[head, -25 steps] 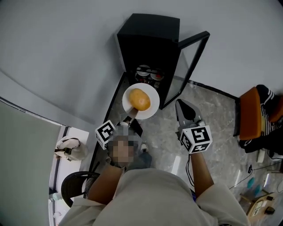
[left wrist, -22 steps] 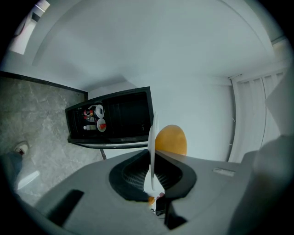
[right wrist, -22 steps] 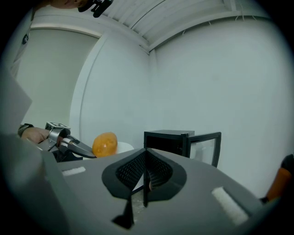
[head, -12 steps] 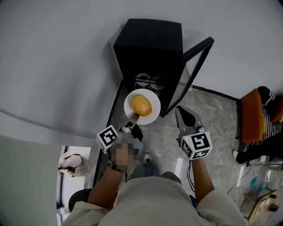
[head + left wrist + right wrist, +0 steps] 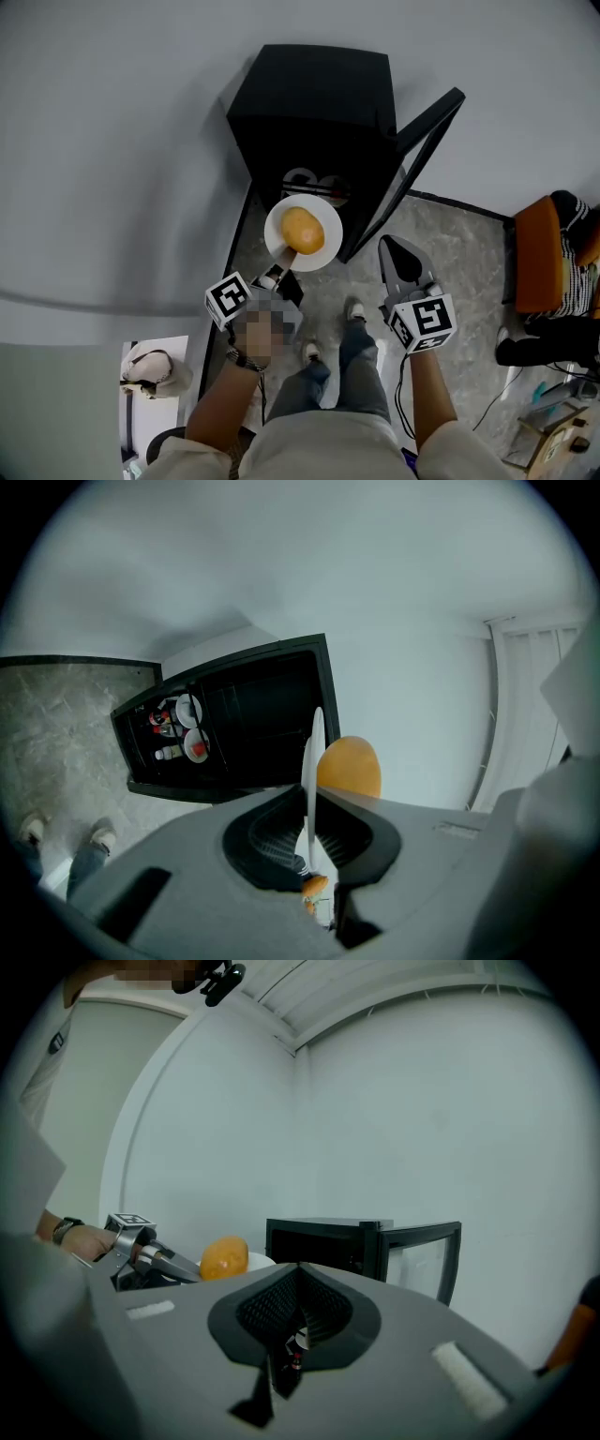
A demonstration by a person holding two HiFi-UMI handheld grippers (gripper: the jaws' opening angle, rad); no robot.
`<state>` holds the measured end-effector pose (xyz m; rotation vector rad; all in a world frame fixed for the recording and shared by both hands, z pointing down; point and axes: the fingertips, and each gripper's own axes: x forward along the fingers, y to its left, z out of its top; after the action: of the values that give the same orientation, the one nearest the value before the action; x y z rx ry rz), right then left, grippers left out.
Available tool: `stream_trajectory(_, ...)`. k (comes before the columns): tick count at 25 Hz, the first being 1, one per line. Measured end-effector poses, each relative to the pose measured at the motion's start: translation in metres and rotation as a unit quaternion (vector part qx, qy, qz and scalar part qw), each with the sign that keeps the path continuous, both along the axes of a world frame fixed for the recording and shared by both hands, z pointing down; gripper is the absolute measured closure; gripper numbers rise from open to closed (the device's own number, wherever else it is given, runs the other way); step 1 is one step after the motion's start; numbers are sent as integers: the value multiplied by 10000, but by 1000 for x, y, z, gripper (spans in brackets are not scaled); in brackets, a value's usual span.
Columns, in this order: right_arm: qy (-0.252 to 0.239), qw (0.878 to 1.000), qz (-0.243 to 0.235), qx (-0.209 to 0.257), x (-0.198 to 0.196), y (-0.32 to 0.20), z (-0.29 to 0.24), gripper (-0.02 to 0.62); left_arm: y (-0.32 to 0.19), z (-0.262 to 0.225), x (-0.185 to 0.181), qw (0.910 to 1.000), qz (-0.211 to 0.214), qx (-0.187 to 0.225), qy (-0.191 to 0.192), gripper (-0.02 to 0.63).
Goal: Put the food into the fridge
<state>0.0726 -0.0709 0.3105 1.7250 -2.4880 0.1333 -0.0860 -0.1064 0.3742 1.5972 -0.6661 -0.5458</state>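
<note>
The fridge (image 5: 314, 112) stands open, its glass door (image 5: 417, 155) angled toward 1 o'clock. Bare floor (image 5: 459, 244) lies free at 3 o'clock. The left gripper (image 5: 285, 262), forearm outstretched, pinches the white plate (image 5: 328, 251) at its 7 o'clock rim, just before the opening and near the door's edge. On it sits round orange food (image 5: 303, 230), perhaps a bun. The right gripper (image 5: 390, 246), jaws pressed together and empty, points forward at the plate's 4 o'clock.

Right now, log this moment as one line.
left gripper: shut on plate | plate: carries orange food | right gripper: shut, empty | fridge: door open, food not yet inside
</note>
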Motion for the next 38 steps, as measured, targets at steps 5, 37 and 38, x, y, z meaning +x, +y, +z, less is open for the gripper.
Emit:
stream_trajectory(5,-9,10000,5,-35,10,-29,19,589,-23,12,7,9999,-53,-56,132,600)
stream_trajectory(37,-276,9981,-83,-545,10,-98,116,589,-127,137,35,9994,-98,-321,9,600)
stream_trajectory(38,-282,9980,-80,-565,11,-99,118,590,-130,141,37,9993,-98,-347,-8,598)
